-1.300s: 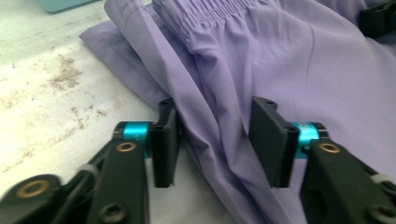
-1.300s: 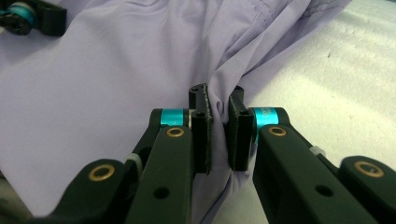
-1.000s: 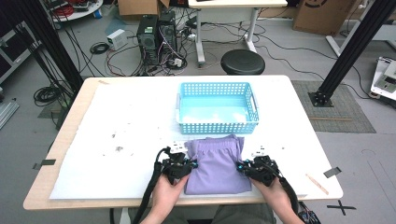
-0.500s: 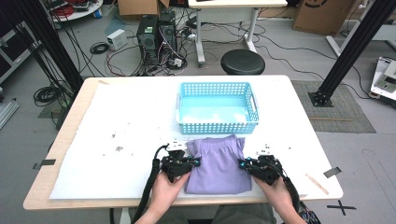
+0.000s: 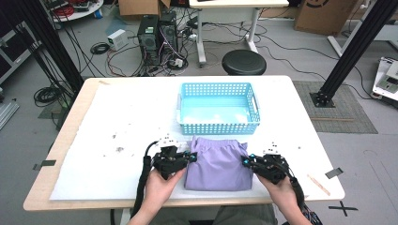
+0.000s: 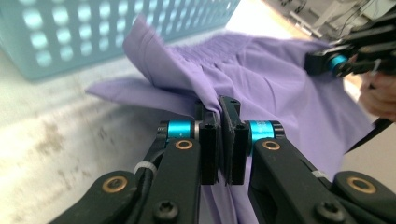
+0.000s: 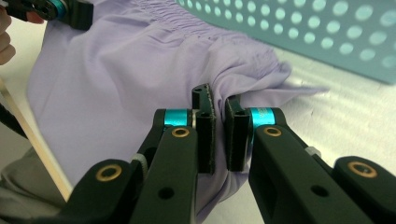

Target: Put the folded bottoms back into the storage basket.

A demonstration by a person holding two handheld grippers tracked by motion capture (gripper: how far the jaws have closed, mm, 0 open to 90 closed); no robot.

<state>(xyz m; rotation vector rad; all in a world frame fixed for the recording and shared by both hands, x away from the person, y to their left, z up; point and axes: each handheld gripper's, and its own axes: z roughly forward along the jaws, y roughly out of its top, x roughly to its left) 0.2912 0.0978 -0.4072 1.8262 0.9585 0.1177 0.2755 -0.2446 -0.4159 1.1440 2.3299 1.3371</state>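
garment: lilac cloth (image 5: 217, 163) with a gathered elastic waistband, folded, lying at lower centre of the high view on the white table cover, just below the basket
waistband: the gathered edge faces the basket; in the left gripper view it runs across the upper middle of the frame
left gripper (image 5: 190, 157): at the garment's left edge in the high view, held by the person's left hand (image 5: 158, 182) coming in from the bottom
left jaws: closed narrow on a pinch of the lilac fabric; in the left gripper view (image 6: 219, 106) the cloth rises in a ridge from between the pads towards the upper left
right gripper (image 5: 245, 162): at the garment's right edge in the high view, held by the right hand (image 5: 280, 185)
right jaws: closed narrow on the fabric edge; in the right gripper view (image 7: 216, 100) cloth bunches around the pad tips, though a thin slit shows lower down between the pads
basket: light blue perforated plastic basket (image 5: 218, 108), upper centre of the table, just above the garment; its holed wall crosses the upper left of the left gripper view (image 6: 70, 32) and the upper right of the right gripper view (image 7: 327, 32)
table: white cover (image 5: 117, 122) with small dark specks at left of centre; wooden edge at the lower margin
floor beyond: black round stool (image 5: 243, 62) and computer towers (image 5: 157, 33) with cables at the top of the high view
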